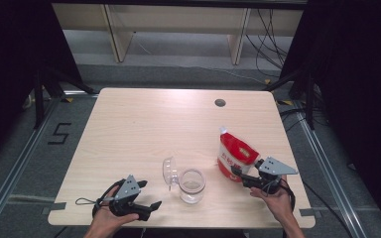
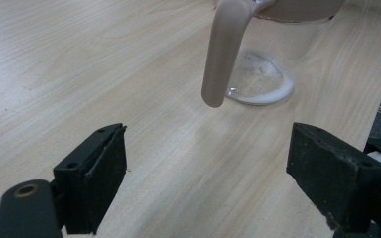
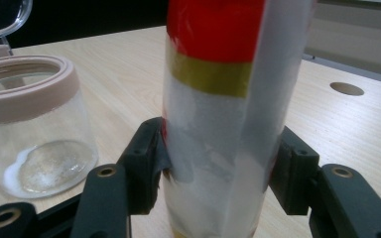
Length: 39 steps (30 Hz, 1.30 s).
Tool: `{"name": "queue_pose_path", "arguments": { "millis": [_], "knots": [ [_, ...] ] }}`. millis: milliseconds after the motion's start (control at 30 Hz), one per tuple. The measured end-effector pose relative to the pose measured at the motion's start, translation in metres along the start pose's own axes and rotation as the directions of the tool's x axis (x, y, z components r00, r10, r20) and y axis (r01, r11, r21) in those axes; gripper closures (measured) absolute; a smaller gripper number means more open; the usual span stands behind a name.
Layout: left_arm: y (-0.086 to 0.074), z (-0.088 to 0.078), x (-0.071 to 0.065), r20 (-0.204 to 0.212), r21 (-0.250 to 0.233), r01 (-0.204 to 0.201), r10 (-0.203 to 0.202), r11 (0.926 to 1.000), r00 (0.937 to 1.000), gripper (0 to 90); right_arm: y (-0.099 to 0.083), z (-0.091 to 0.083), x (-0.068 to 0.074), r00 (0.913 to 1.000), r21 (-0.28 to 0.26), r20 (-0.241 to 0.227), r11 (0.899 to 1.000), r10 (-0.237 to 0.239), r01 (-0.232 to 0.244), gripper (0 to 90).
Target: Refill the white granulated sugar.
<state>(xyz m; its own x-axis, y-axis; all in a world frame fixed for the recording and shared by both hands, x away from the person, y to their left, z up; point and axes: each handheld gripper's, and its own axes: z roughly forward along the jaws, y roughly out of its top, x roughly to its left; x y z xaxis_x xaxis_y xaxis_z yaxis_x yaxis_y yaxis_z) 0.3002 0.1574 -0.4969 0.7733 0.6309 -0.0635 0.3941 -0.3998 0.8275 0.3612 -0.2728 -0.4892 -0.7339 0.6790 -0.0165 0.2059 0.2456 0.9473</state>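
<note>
Two hand-held grippers are at work at the near edge of the worktop, and the glass jar between them is my landmark. Nearest to me, left of the jar, the left hand-held gripper rests low over the wood with its jaws wide apart and nothing between them; from its own camera the jar's hinged lid arm hangs just ahead of it. The jar itself stands upright and open, its clear lid flipped back on the left side, and it looks all but empty, with only a faint white residue on the bottom.

Right of the jar, the right hand-held gripper is clamped on the lower part of a red-and-white pouch, its pads pressing into the soft sides so that the film dents. The pouch stands upright, near the jar but apart from it, its spout at the top.

Farther off, beyond the jar, the wood is bare up to a round cable hole.

As I judge it, the jar is opened and the pouch is gripped; bringing the pouch to the jar, pouring and shutting the lid are all left.
</note>
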Motion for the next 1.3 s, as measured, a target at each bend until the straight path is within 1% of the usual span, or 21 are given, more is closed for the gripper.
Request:
{"name": "queue_pose_path", "arguments": {
  "millis": [100, 167, 200, 233, 267, 300, 333, 500, 533, 633, 767, 833, 900, 933, 967, 1000, 1033, 1067, 1100, 1200, 1300],
  "knots": [
    [0.000, 0.001, -0.002, 0.004, -0.014, 0.016, -0.016, 0.9998, 0.9999, 15.4, -0.001, 0.001, 0.003, 0.9996, -0.027, 0.026, 1.000, -0.009, 0.009, 43.0],
    [0.000, 0.000, -0.003, 0.003, -0.013, 0.017, -0.017, 0.9998, 0.9998, 15.4, -0.002, 0.002, 0.007, 0.9989, -0.036, 0.016, 0.998, 0.045, -0.044, 38.4],
    [0.000, -0.001, -0.001, -0.006, 0.006, -0.003, 0.003, 1.0000, 1.0000, 15.4, -0.002, 0.002, 0.007, 0.9984, -0.034, 0.026, 0.998, 0.050, -0.049, 35.6],
    [0.000, 0.000, -0.002, -0.001, -0.004, 0.007, -0.007, 1.0000, 1.0000, 15.4, -0.002, 0.002, 0.009, 0.9970, -0.028, 0.052, 0.998, 0.058, -0.056, 32.5],
    [0.000, 0.000, -0.001, -0.006, 0.002, -0.004, 0.004, 1.0000, 1.0000, 15.4, -0.002, 0.004, 0.008, 0.9973, -0.043, 0.065, 0.999, 0.034, -0.031, 30.9],
    [0.000, 0.000, -0.001, -0.006, 0.002, -0.003, 0.003, 1.0000, 1.0000, 15.4, -0.003, 0.006, 0.011, 0.9957, -0.050, 0.078, 0.998, 0.050, -0.046, 29.9],
    [0.001, -0.001, -0.001, -0.006, 0.005, -0.002, 0.002, 1.0000, 1.0000, 15.4, -0.003, 0.007, 0.009, 0.9982, -0.030, 0.059, 1.000, 0.011, -0.010, 28.8],
    [0.000, 0.000, -0.002, 0.003, -0.014, 0.017, -0.017, 0.9998, 0.9999, 15.4, -0.006, 0.013, 0.014, 0.9957, -0.025, 0.080, 0.999, 0.047, -0.045, 21.3],
    [0.001, 0.000, -0.001, -0.005, 0.003, -0.001, 0.001, 1.0000, 1.0000, 15.4, -0.006, 0.013, 0.014, 0.9961, -0.024, 0.080, 0.999, 0.036, -0.034, 21.3],
    [0.001, 0.000, -0.002, 0.006, -0.012, 0.012, -0.012, 0.9999, 0.9999, 15.4, -0.007, 0.014, 0.015, 0.9966, -0.039, 0.074, 0.999, 0.035, -0.032, 18.5],
    [0.000, 0.001, -0.002, 0.009, -0.013, 0.019, -0.019, 0.9997, 0.9998, 15.4, -0.007, 0.017, 0.016, 0.9968, -0.066, 0.076, 0.998, 0.025, -0.020, 17.4],
    [0.000, 0.001, -0.002, 0.008, -0.012, 0.012, -0.012, 0.9999, 0.9999, 15.4, -0.008, 0.018, 0.015, 0.9961, -0.061, 0.067, 0.997, 0.057, -0.053, 17.2],
    [0.000, 0.001, -0.002, 0.009, -0.014, 0.017, -0.017, 0.9998, 0.9998, 15.4, -0.008, 0.021, 0.012, 0.9951, -0.107, 0.081, 0.993, 0.058, -0.049, 18.0],
    [0.000, 0.000, -0.001, -0.002, 0.010, -0.007, 0.007, 0.9999, 1.0000, 15.4, -0.009, 0.021, 0.013, 0.9940, -0.109, 0.086, 0.992, 0.067, -0.057, 18.8],
    [0.000, 0.001, -0.002, 0.000, -0.012, 0.003, -0.003, 0.9999, 1.0000, 15.4, -0.009, 0.021, 0.014, 0.9934, -0.096, 0.079, 0.993, 0.083, -0.075, 19.5],
    [0.000, 0.001, -0.002, 0.011, -0.018, 0.010, -0.010, 0.9998, 0.9999, 15.4, -0.009, 0.022, 0.012, 0.9964, -0.106, 0.057, 0.993, 0.063, -0.056, 19.9],
    [0.000, 0.002, -0.003, 0.012, -0.023, 0.013, -0.013, 0.9996, 0.9998, 15.4, -0.009, 0.021, 0.012, 0.9953, -0.076, 0.065, 0.995, 0.072, -0.067, 20.5],
    [0.000, 0.001, -0.001, -0.003, 0.005, -0.006, 0.006, 1.0000, 1.0000, 15.4, -0.009, 0.023, 0.010, 0.9966, -0.101, 0.072, 0.994, 0.039, -0.032, 20.9],
    [0.000, 0.001, -0.002, 0.002, -0.007, 0.009, -0.009, 0.9999, 1.0000, 15.4, -0.010, 0.024, 0.014, 0.9941, -0.089, 0.050, 0.992, 0.096, -0.091, 21.8],
    [0.000, 0.002, -0.003, 0.009, -0.027, 0.015, -0.014, 0.9995, 0.9999, 15.4, -0.010, 0.024, 0.011, 0.9947, -0.091, 0.069, 0.993, 0.076, -0.069, 23.9],
    [0.000, 0.002, -0.002, 0.012, -0.024, -0.006, 0.007, 0.9997, 0.9999, 15.4, -0.010, 0.026, 0.006, 0.9978, -0.126, 0.065, 0.992, 0.015, -0.007, 26.7]
  ]
}}
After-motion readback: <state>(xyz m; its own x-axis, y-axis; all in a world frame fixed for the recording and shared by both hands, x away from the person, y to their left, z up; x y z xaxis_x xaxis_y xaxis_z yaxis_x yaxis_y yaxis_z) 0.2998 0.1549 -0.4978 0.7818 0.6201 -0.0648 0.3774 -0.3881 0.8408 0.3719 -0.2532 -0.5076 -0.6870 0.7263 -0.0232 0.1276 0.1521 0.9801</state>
